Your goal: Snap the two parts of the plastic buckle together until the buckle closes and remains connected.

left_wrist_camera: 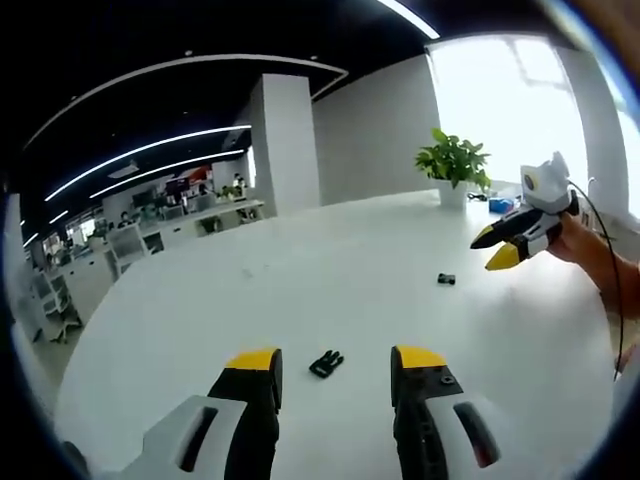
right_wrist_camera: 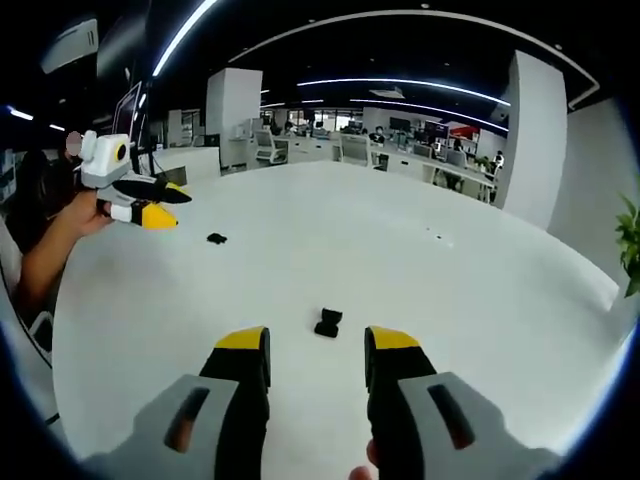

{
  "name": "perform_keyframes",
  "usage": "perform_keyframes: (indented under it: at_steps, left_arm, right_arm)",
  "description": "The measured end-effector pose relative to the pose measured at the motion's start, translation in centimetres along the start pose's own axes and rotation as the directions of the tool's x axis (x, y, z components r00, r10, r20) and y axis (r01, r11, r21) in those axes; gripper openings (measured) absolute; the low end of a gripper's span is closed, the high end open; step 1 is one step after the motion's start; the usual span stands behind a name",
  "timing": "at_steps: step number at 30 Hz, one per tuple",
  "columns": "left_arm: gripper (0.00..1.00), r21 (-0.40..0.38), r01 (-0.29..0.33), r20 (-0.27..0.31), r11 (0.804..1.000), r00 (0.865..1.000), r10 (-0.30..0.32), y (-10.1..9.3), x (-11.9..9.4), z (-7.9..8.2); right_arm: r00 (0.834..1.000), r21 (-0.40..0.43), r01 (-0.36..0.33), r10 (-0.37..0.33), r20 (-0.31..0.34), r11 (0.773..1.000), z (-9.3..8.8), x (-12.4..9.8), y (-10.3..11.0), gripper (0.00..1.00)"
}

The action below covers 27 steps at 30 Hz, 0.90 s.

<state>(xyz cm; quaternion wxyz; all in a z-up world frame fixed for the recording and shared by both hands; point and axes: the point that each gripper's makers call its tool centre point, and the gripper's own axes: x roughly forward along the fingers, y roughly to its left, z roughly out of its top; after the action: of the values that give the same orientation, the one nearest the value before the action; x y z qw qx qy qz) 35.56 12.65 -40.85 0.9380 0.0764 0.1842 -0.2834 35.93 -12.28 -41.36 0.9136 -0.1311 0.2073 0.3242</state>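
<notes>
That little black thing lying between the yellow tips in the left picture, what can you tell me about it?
It is a small black buckle part, apparently plastic, with short prongs fanning out at one end. It lies flat on the white table, alone, just ahead of the open left tongs and between their yellow tips. Nothing touches it. It is not joined to the other part, which lies well away across the table.

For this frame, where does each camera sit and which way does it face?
Left gripper view: rides the left gripper, facing the pronged buckle part on the white table; the right gripper and hand enter from the right.
Right gripper view: rides the right gripper, facing the socket buckle part; the left gripper enters from the left.
Shared: table, both buckle parts, each other's gripper.
</notes>
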Motion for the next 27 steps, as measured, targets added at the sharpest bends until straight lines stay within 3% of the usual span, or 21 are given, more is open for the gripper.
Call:
perform_keyframes:
  at_steps: [12,27]
  left_arm:
    - [0.44,-0.001,0.013,-0.025,1.0,1.0,-0.013,0.6,0.8,-0.6]
    - [0.41,-0.017,0.02,-0.077,1.0,0.997,-0.021,1.0,2.0,-2.4]
  right_arm:
    - [1.0,0.01,-0.006,0.006,-0.008,1.0,-0.3,0.6,-0.3,0.38]
    - [1.0,0.027,-0.017,0.017,-0.017,1.0,-0.9,1.4,-0.2,0.38]
